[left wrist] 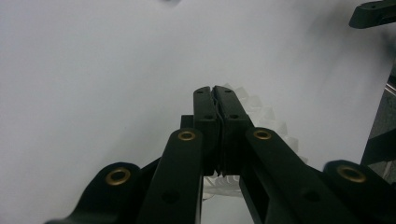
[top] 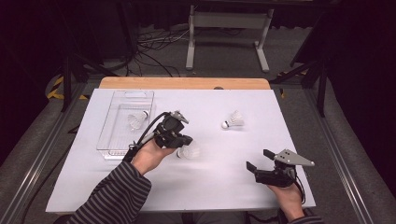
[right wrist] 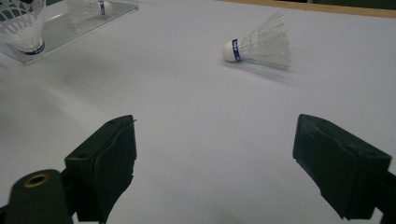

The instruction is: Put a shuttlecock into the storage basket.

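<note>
Work in hand: gathering shuttlecocks into the clear tray (top: 108,140) at the desk's (top: 233,186) left.
Left tongs (top: 184,140): clenched on the held shuttlecock's (top: 189,151) feather skirt, mid-desk, just right of the tray.
Right tongs (top: 258,159): released, jaws wide apart, hovering at the near right.
Loose shuttlecock (right wrist: 259,46): lying on its side, far right.
Handling: very light; feathers look brittle and crushable, so pinch gently, better near the firm cork.
Tray contents: one shuttlecock (top: 136,119).
</note>
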### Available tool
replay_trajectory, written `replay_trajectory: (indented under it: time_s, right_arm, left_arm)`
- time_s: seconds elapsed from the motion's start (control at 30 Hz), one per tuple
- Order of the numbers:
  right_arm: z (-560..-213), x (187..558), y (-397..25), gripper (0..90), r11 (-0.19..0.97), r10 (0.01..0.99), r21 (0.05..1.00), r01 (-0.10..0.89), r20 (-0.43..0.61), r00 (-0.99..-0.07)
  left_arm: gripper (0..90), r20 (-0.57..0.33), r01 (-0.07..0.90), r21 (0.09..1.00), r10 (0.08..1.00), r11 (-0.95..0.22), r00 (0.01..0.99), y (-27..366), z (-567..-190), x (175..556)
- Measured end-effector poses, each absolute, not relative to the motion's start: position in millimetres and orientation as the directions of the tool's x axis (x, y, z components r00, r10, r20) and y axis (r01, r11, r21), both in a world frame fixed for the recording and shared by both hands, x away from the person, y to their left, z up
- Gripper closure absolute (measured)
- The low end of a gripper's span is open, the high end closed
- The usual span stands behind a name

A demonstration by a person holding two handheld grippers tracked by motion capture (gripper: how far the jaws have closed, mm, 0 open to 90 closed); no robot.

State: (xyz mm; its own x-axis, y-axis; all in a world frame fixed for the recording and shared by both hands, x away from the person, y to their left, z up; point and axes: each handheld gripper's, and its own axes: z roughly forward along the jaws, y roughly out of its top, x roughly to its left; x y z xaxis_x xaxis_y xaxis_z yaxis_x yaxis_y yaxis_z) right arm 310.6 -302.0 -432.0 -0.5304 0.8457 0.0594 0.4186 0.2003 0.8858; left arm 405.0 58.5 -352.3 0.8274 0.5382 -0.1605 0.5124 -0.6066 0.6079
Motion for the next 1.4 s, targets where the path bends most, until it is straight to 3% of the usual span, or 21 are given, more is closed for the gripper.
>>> replay_trajectory:
  time_s: [1.4]
  right_arm:
    - [-432.1, 310.7, -301.6, 14.3, 0.202, 0.847, 0.886, 0.418, 0.056, -0.528]
  left_arm:
    - [88.6, -0.164, 0.551, 0.624, 0.597, -0.554, 0.786, 102.2, -337.0, 397.3]
